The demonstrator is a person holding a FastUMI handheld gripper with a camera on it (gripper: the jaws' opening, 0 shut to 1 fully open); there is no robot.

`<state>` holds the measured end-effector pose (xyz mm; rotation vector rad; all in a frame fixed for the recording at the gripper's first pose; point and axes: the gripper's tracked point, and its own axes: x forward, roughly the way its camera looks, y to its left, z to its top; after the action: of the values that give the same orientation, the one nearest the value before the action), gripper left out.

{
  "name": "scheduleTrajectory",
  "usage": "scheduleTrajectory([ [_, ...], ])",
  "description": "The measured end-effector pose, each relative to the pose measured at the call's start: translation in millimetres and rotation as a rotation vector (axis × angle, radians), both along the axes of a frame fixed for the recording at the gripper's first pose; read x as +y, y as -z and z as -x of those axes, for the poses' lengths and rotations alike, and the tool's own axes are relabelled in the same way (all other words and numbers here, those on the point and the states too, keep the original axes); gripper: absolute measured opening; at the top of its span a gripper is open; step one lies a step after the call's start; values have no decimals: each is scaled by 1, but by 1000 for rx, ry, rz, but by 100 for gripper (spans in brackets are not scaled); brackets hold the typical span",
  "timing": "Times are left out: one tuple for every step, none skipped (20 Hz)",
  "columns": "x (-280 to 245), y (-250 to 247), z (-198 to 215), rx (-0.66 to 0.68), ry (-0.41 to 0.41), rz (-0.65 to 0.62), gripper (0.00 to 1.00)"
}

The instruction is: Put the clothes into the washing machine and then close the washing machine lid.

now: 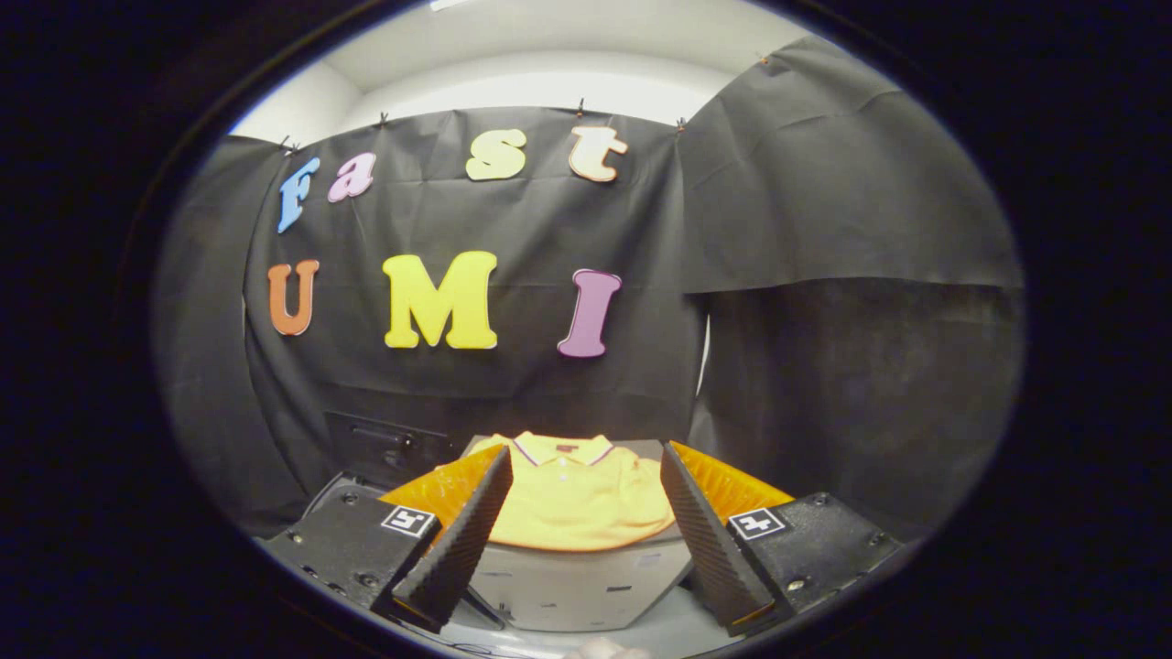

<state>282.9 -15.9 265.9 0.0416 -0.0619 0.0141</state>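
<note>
A yellow polo shirt (575, 499) with a striped collar lies folded on a grey flat-topped surface (586, 577), apparently the washing machine, seen just beyond and between my fingers. My gripper (584, 485) is open, held above and short of the shirt, with its fingers (462, 540) spread to either side of the cloth and not touching it. Nothing is between them. I cannot make out the machine's lid or drum opening from here.
A dark box-like part with a slot (385, 444) sits behind the shirt to the left, against the black cloth wall (824, 366). The cloth closes in the back and the right side.
</note>
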Motion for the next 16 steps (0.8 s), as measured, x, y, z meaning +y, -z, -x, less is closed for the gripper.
scheduleTrajectory([
  [2, -5, -14, 9, -7, 7, 100],
  [5, -11, -29, 15, -16, 13, 100],
  [8, -16, -45, 16, -25, 14, 100],
  [11, -19, -59, 25, -32, 16, 100],
  [16, -22, -74, 34, -43, 20, 100],
  [21, -23, -89, 48, -51, 24, 100],
  [23, -22, -103, 62, -58, 22, 100],
  [27, -21, -116, 78, -70, 19, 100],
  [29, -18, -128, 97, -73, 20, 100],
  [30, -17, -141, 112, -70, 20, 100],
  [31, -13, -154, 133, -69, 20, 100],
  [32, -7, -166, 161, -71, 20, 100],
  [34, 1, -177, 191, -72, 18, 100],
  [35, 7, -188, 218, -74, 15, 100],
  [35, 15, -199, 246, -78, 11, 100],
  [36, 24, -208, 278, -81, 11, 100],
])
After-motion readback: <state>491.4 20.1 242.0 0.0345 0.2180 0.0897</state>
